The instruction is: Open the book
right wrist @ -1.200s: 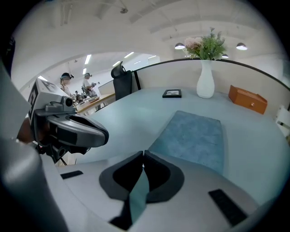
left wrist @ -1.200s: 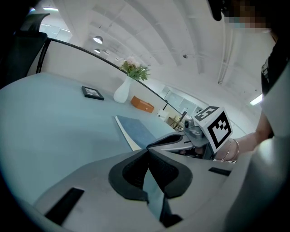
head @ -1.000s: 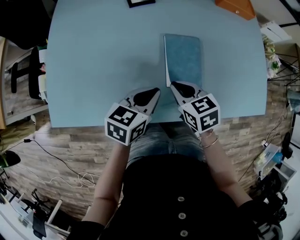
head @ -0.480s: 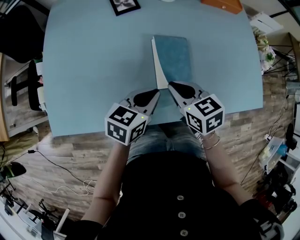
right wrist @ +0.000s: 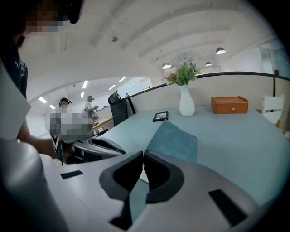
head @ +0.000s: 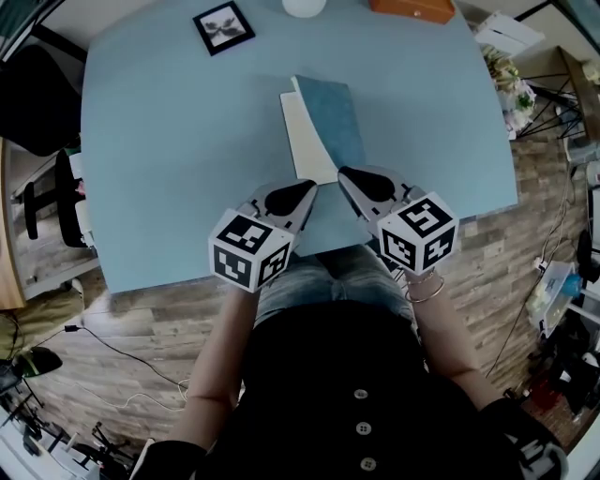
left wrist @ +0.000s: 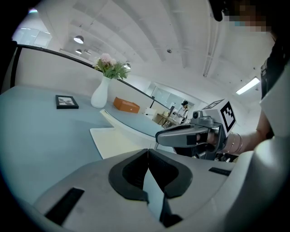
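A book with a blue cover point(head: 334, 117) lies on the light blue table point(head: 169, 187) in front of me. Its cover stands tilted up, and a white page point(head: 302, 141) shows beneath it on the left. My right gripper point(head: 345, 174) is shut on the cover's near edge. In the right gripper view the cover point(right wrist: 174, 140) rises just beyond the closed jaws point(right wrist: 143, 155). My left gripper point(head: 309, 187) rests by the page's near edge, shut with nothing in it. In the left gripper view point(left wrist: 147, 152) the page point(left wrist: 113, 140) lies ahead, with the right gripper point(left wrist: 159, 136) beside it.
A small black picture frame point(head: 223, 26), a white vase point(head: 304, 6) with flowers and an orange box point(head: 412, 9) stand along the table's far side. The table's near edge runs just under both grippers. A black chair point(head: 37, 103) is off to the left.
The cover has swung up from flat to tilted, and a white page now shows beneath it. Both grippers stay at the book's near edge.
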`<state>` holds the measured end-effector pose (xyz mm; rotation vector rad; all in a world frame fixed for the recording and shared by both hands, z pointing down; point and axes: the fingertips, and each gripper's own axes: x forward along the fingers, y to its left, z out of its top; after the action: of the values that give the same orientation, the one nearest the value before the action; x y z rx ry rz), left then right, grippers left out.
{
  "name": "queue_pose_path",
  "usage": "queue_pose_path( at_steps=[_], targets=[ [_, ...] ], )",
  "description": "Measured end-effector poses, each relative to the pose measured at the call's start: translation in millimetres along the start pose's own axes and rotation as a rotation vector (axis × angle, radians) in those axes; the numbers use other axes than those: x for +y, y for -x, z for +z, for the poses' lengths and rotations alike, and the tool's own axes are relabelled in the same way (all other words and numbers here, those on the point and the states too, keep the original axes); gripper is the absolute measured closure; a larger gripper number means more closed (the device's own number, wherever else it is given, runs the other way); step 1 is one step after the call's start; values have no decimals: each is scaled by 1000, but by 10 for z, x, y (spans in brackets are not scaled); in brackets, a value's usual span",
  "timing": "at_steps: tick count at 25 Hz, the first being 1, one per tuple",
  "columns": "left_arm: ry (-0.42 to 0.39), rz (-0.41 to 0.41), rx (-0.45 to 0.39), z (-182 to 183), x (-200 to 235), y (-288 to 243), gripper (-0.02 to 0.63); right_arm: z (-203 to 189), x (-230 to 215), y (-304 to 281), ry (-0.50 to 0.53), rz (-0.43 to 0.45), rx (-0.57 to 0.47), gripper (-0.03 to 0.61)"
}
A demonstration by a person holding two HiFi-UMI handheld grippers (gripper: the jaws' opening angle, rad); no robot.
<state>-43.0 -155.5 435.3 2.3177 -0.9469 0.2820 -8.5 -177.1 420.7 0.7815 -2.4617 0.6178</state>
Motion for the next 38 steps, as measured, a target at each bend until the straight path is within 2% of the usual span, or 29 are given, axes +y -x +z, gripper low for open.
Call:
queue_pose_path(
  at_steps=[19,38],
  targets=[
    [-71,-44,-6,296,-198,-282,601,102,-473,567,-62,-112,-100,568],
    [-115,-103,51,365,-376,-656,601,-114,-1103,994,-142,-267,-116,566]
  ],
)
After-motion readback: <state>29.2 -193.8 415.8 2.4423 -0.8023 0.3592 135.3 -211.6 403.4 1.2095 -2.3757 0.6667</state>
